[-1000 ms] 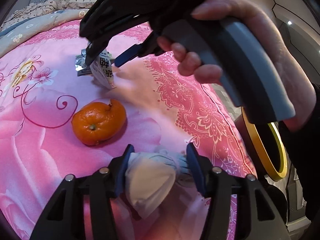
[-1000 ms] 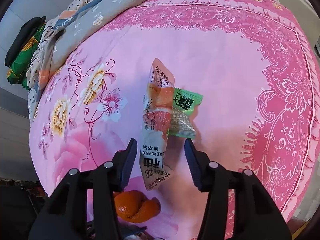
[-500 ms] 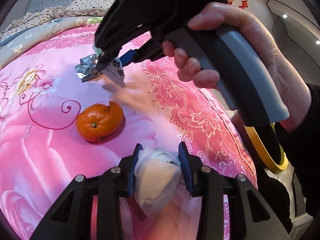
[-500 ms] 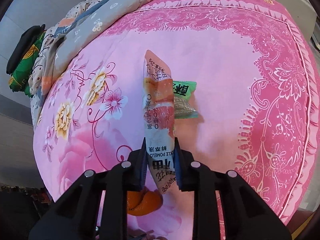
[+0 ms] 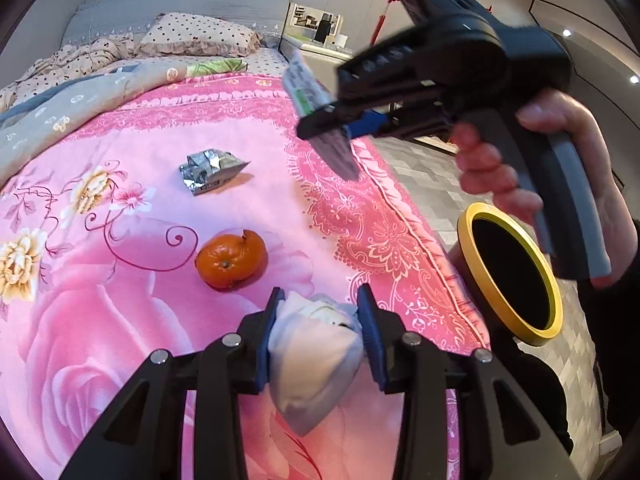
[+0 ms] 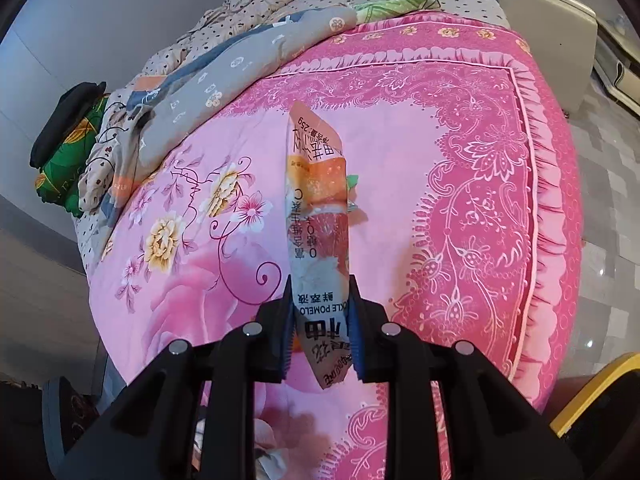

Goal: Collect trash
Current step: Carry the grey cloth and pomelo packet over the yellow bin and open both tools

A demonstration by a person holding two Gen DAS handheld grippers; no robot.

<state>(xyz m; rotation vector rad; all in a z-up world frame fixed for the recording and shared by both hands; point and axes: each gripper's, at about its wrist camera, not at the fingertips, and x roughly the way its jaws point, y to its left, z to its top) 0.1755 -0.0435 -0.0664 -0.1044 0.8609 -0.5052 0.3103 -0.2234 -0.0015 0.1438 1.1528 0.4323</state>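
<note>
My left gripper (image 5: 320, 320) is shut on a crumpled white tissue wad (image 5: 316, 364), held a little above the pink bedspread (image 5: 120, 320). My right gripper (image 6: 320, 320) is shut on a long orange-and-white snack wrapper (image 6: 318, 232), lifted clear of the bed. The left wrist view shows that right gripper (image 5: 332, 126) up high with the wrapper (image 5: 308, 88) sticking out of it. On the bed lie a tangerine with torn peel (image 5: 231, 260) and a crumpled silver wrapper (image 5: 210, 170). A green edge of that wrapper (image 6: 353, 181) peeks out behind the held one.
A black bin with a yellow rim (image 5: 508, 276) stands on the tiled floor beside the bed's right edge; its corner (image 6: 592, 396) shows low right. A grey quilt (image 5: 80, 100) and dotted pillows (image 5: 200, 36) lie at the head. A slipper (image 6: 68, 420) lies on the floor.
Both grippers closed, the left on the tissue wad, the right on the snack wrapper. Both rose from the bed; the right carried its wrapper up and toward the bed's right edge.
</note>
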